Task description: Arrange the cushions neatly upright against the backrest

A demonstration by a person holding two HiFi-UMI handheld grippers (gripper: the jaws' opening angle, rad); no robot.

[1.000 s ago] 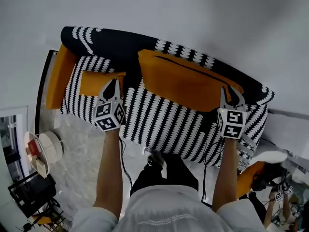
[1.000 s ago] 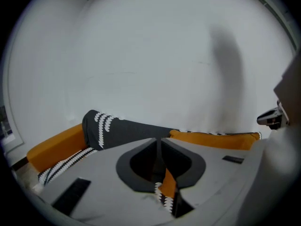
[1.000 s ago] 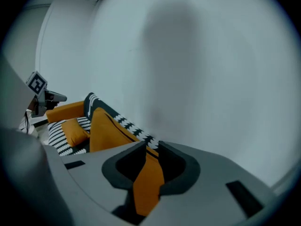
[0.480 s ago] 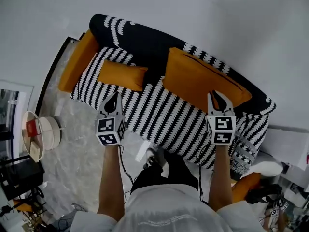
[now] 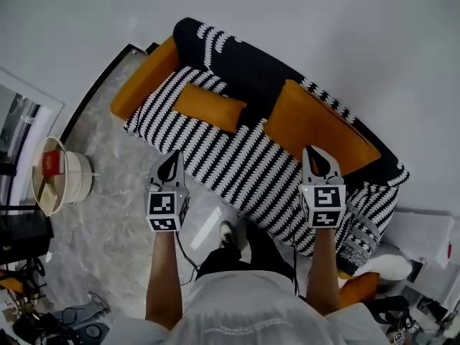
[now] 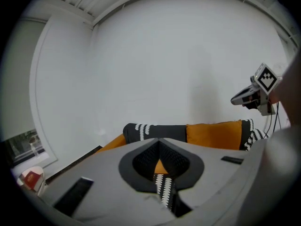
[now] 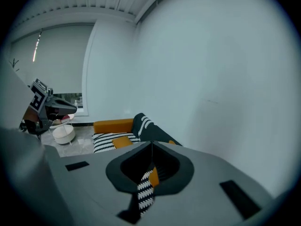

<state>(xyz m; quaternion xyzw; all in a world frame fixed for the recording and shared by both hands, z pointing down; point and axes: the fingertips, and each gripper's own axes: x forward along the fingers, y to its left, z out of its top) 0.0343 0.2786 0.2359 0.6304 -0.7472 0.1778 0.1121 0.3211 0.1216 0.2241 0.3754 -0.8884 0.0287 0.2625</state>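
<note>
White round stand (image 5: 68, 180) on the marble floor (image 5: 115, 221), far left of the left gripper (image 5: 169, 161) fingertips. Left gripper: jaws fully together, nothing between them, tips over the floor just short of the striped sofa (image 5: 223, 157) front edge. Orange armrest (image 5: 144, 77) is ahead and left of those tips.

Small orange cushion (image 5: 208, 107) lies flat on the seat, ahead and slightly right of the left fingertips, well apart and not against the backrest (image 5: 237, 60). Large orange cushion (image 5: 316, 128) leans on the backrest, straight ahead of the right gripper (image 5: 317, 154) fingertips. In the head view those tips overlap its lower edge, but its own view shows sofa and cushion below and beyond the tips, no contact.

Right gripper: jaws have just been closing, now meeting, nothing caught between them. Both grippers are clear of both cushions.
</note>
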